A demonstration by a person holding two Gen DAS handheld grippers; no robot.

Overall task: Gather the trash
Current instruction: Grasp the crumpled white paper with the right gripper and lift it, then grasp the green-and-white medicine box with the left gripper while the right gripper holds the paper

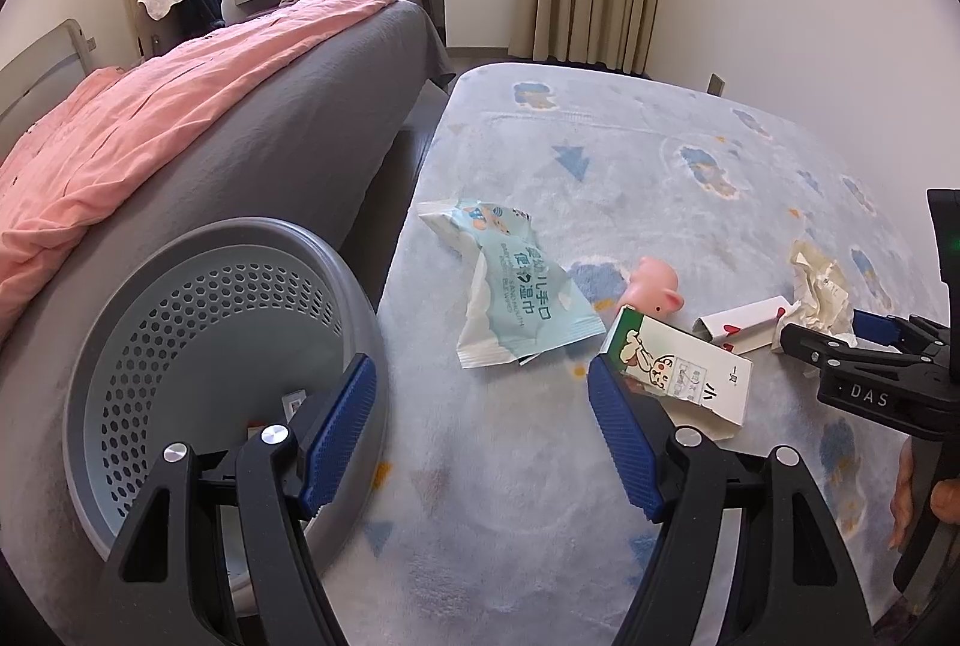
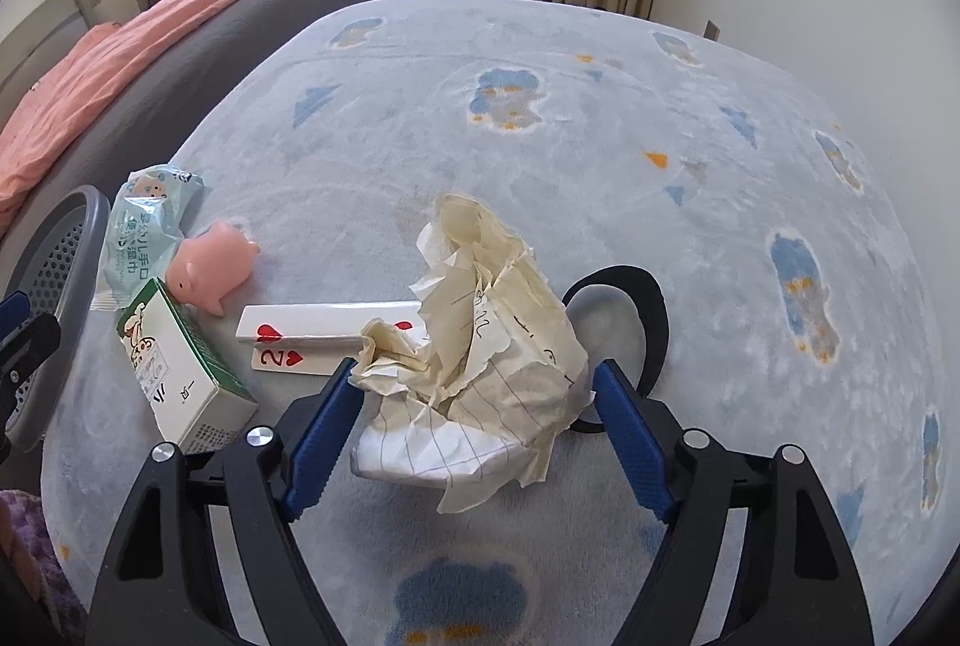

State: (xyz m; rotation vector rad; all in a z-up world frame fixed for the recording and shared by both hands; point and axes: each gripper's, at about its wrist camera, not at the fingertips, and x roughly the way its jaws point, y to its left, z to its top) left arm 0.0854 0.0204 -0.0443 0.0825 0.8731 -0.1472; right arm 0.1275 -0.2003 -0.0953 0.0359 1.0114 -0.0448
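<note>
1. Our right claw [image 2: 474, 415] straddles the crumpled paper [image 2: 480, 346], jaws wide, its left pad touching the wad, the right just clear.
2. Our left claw [image 1: 483, 412] gapes empty; the perforated bin [image 1: 198, 346] sits by its left finger, the small carton [image 1: 684, 370] by its right.
3. Beyond lie the wipes packet [image 1: 516, 292] and pink pig toy [image 1: 654, 289].

The rug [image 2: 540, 153] is pale blue with darker blue and orange motifs. Cream, lined crumpled paper [image 2: 480, 346]; a pink pig toy [image 2: 207, 265]; a grey perforated basket [image 1: 198, 346]; green-and-white carton [image 2: 180, 370].

Carton [image 2: 180, 376] left of crumpled paper [image 2: 480, 346]
</note>
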